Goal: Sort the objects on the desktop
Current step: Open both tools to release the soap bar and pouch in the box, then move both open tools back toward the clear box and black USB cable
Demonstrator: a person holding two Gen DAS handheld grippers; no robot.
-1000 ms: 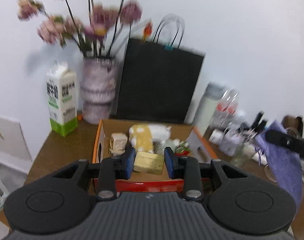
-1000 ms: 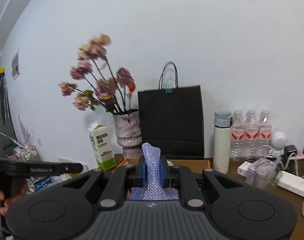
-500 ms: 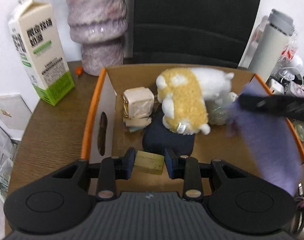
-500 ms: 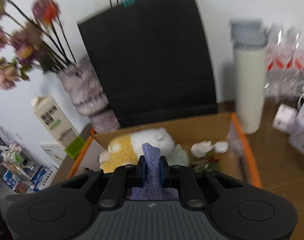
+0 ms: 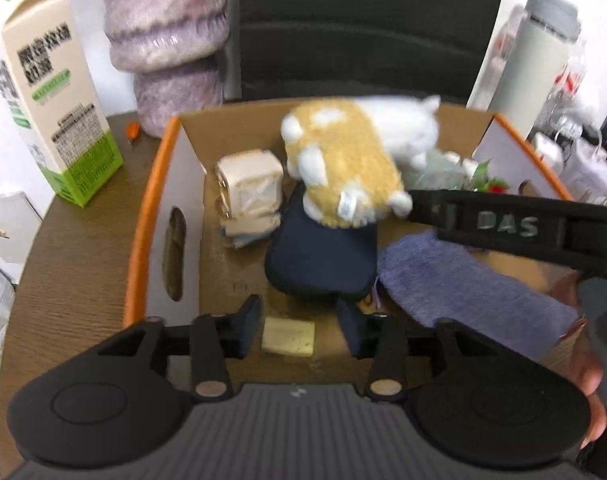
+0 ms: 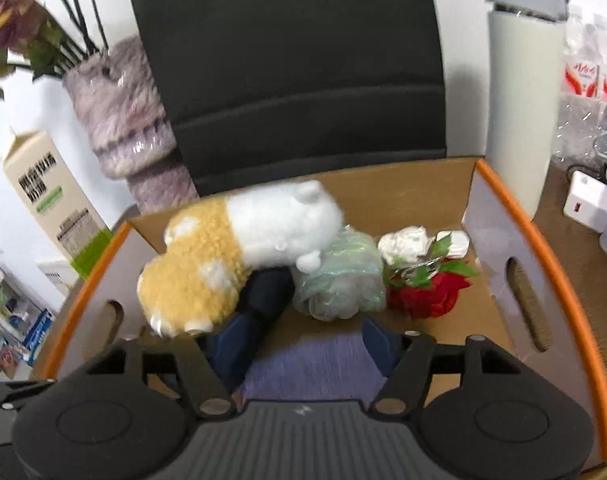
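My left gripper (image 5: pixel 299 324) hangs low inside the orange-rimmed cardboard box (image 5: pixel 143 232). Its jaws are opening, and a small yellow block (image 5: pixel 289 336) lies on the box floor between them, clear of both pads. My right gripper (image 6: pixel 299 344) is over the same box (image 6: pixel 543 256), jaws opening. A purple cloth (image 6: pixel 315 368) lies flat beneath and between its fingers, no longer pinched. In the left wrist view that purple cloth (image 5: pixel 463 284) lies to the right of the block.
In the box lie a yellow-white plush toy (image 6: pixel 231 256), a dark blue pouch (image 5: pixel 319 256), a beige item (image 5: pixel 249 188), a greenish wrapped bundle (image 6: pixel 343 276) and a red rose (image 6: pixel 427 292). Around it stand a milk carton (image 5: pixel 51 112), vase (image 5: pixel 167 40), black bag (image 5: pixel 363 28) and thermos (image 6: pixel 523 92).
Both grippers came down into the box. The left jaws widened and let the yellow block drop to the floor. The right jaws widened and let go of the purple cloth, which now lies flat.
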